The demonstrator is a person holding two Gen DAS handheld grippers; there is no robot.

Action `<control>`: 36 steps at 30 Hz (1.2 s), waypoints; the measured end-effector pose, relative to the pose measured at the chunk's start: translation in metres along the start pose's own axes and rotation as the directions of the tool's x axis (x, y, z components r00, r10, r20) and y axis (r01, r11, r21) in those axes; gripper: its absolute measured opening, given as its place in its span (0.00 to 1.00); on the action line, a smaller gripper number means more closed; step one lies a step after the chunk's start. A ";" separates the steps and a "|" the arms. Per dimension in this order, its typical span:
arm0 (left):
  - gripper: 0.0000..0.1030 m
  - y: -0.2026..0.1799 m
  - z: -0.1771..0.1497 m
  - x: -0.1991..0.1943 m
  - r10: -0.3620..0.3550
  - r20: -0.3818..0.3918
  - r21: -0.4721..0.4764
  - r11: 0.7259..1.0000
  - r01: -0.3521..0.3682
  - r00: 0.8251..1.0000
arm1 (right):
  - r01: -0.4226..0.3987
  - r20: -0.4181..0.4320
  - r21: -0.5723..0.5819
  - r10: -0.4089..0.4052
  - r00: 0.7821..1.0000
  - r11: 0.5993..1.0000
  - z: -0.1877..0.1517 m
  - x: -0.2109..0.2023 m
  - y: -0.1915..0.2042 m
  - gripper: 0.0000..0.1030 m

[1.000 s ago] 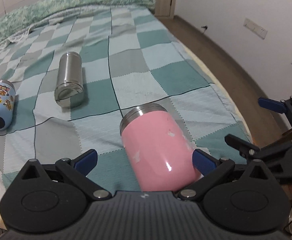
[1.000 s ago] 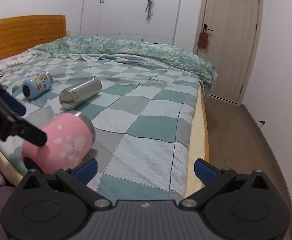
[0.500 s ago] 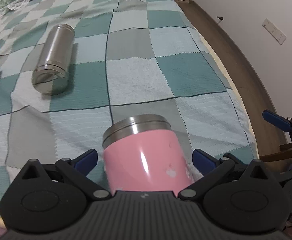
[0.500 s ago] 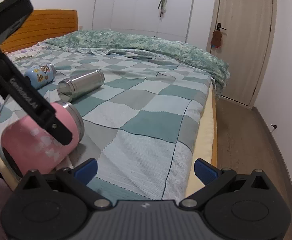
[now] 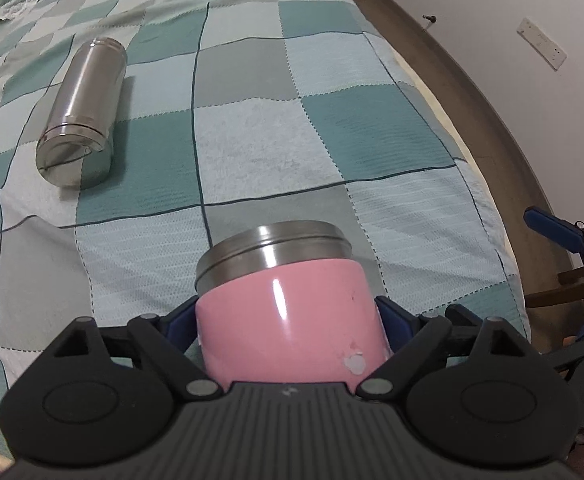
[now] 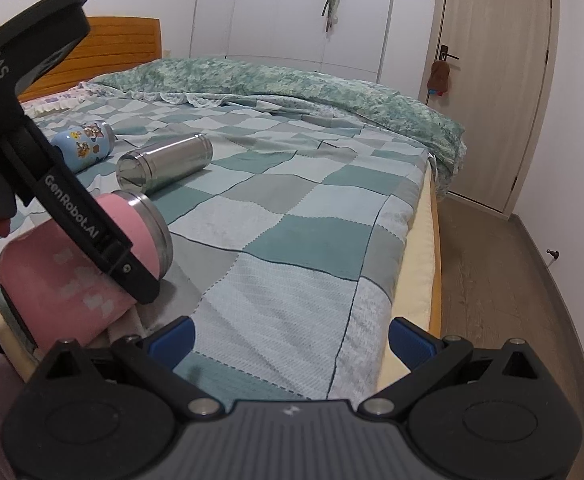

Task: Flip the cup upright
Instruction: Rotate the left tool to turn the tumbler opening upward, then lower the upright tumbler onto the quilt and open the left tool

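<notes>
Left wrist view shows us the biggest change: our left gripper (image 5: pixel 288 320), whose blue pads stood wide of the pink cup (image 5: pixel 288 316) a moment ago, now pinches the cup's body from both sides. The cup lies on its side near the foot edge of the checked bedspread (image 5: pixel 252 144), its steel rim pointing away from us. From the right wrist view, the cup (image 6: pixel 72 280) looks tilted, rim end higher, though we cannot tell whether it has left the cloth. We judge the grasp made and the turn upright due next. Our right gripper (image 6: pixel 292 336) hangs apart over the bed edge, fingers spread and empty. The steel flask (image 5: pixel 82 108) and the blue bottle (image 6: pixel 86 144) lie beyond, untouched.
</notes>
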State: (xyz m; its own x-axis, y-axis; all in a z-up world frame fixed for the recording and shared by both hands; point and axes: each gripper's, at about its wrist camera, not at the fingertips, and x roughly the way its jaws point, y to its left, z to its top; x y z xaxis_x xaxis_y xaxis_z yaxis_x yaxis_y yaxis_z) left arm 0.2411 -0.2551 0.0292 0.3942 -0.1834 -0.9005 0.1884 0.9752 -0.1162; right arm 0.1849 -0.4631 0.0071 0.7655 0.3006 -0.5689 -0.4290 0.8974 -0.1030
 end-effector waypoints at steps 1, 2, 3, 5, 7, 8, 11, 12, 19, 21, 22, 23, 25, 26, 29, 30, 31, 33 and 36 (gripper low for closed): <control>0.88 0.000 0.000 -0.002 -0.005 0.005 0.004 1.000 0.005 1.000 | 0.001 0.002 -0.001 -0.001 1.000 1.000 0.000 -0.001 0.001 1.00; 0.88 0.000 0.000 -0.004 -0.011 0.014 0.008 1.000 0.011 1.000 | 0.002 0.004 -0.003 -0.002 1.000 1.000 -0.001 -0.002 0.002 1.00; 0.87 0.001 0.000 -0.008 -0.016 0.028 0.007 1.000 0.016 0.999 | 0.004 0.007 -0.003 -0.004 1.000 1.000 -0.001 -0.004 0.003 1.00; 0.87 0.002 0.002 -0.015 -0.026 0.061 0.013 1.000 0.025 0.998 | 0.009 0.016 0.000 -0.008 1.000 1.000 -0.001 -0.006 0.003 1.00; 0.86 0.000 0.005 -0.025 -0.031 0.112 0.027 0.999 0.028 0.993 | 0.013 0.031 0.007 -0.013 0.999 1.000 -0.001 -0.010 0.003 1.00; 0.86 -0.001 0.006 -0.030 -0.037 0.136 0.037 0.999 0.032 0.990 | 0.014 0.040 0.013 -0.015 0.999 1.000 0.000 -0.011 0.002 1.00; 0.85 -0.005 0.011 -0.041 -0.057 0.187 0.067 0.997 0.045 0.981 | 0.021 0.059 0.032 -0.023 0.998 0.999 0.001 -0.013 0.000 1.00; 0.84 -0.007 0.012 -0.044 -0.060 0.203 0.076 0.996 0.045 0.977 | 0.025 0.064 0.039 -0.027 0.998 0.999 0.001 -0.013 -0.002 1.00; 0.83 -0.025 0.023 -0.046 -0.040 0.334 0.155 0.988 -0.013 0.942 | 0.041 0.092 0.096 -0.049 0.995 0.995 0.003 -0.009 -0.011 1.00; 0.83 -0.029 0.026 -0.045 -0.044 0.346 0.173 0.985 -0.018 0.937 | 0.040 0.098 0.106 -0.051 0.994 0.994 0.003 -0.009 -0.013 1.00; 0.83 -0.032 0.027 -0.044 -0.044 0.350 0.184 0.983 -0.023 0.936 | 0.041 0.099 0.108 -0.052 0.994 0.993 0.003 -0.008 -0.014 1.00; 0.83 -0.035 0.027 -0.043 -0.043 0.353 0.197 0.980 -0.030 0.935 | 0.042 0.101 0.111 -0.053 0.993 0.993 0.003 -0.008 -0.014 1.00; 0.83 -0.040 0.027 -0.040 -0.038 0.362 0.219 0.975 -0.046 0.932 | 0.042 0.103 0.114 -0.053 0.993 0.993 0.002 -0.008 -0.015 1.00; 0.83 -0.042 0.027 -0.037 -0.035 0.367 0.224 0.973 -0.052 0.930 | 0.042 0.102 0.115 -0.054 0.993 0.992 0.002 -0.008 -0.015 1.00; 0.83 -0.042 0.026 -0.025 -0.038 0.378 0.241 0.969 -0.059 0.925 | 0.042 0.095 0.119 -0.053 0.994 0.992 -0.001 -0.005 -0.015 1.00; 0.83 -0.041 0.024 -0.020 -0.036 0.371 0.244 0.968 -0.060 0.928 | 0.042 0.093 0.120 -0.053 0.994 0.992 -0.002 -0.004 -0.015 1.00; 0.83 -0.040 0.022 -0.013 -0.034 0.354 0.246 0.968 -0.058 0.934 | 0.042 0.090 0.121 -0.053 0.994 0.992 -0.003 -0.004 -0.015 1.00; 0.83 -0.041 0.019 -0.010 -0.041 0.375 0.261 0.963 -0.063 0.926 | 0.042 0.083 0.123 -0.052 0.995 0.992 -0.004 -0.002 -0.014 1.00; 0.84 -0.040 0.021 -0.012 -0.042 0.360 0.265 0.962 -0.059 0.932 | 0.044 0.076 0.122 -0.054 0.996 0.992 -0.005 -0.001 -0.013 1.00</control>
State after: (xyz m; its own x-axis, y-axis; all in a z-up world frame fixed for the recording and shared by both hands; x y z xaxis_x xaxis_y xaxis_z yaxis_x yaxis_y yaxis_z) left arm 0.2475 -0.2949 0.0536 0.6834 -0.2563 -0.6835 0.3963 0.9166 0.0525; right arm 0.1875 -0.4768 0.0043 0.8216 0.2758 -0.4990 -0.3333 0.9424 -0.0279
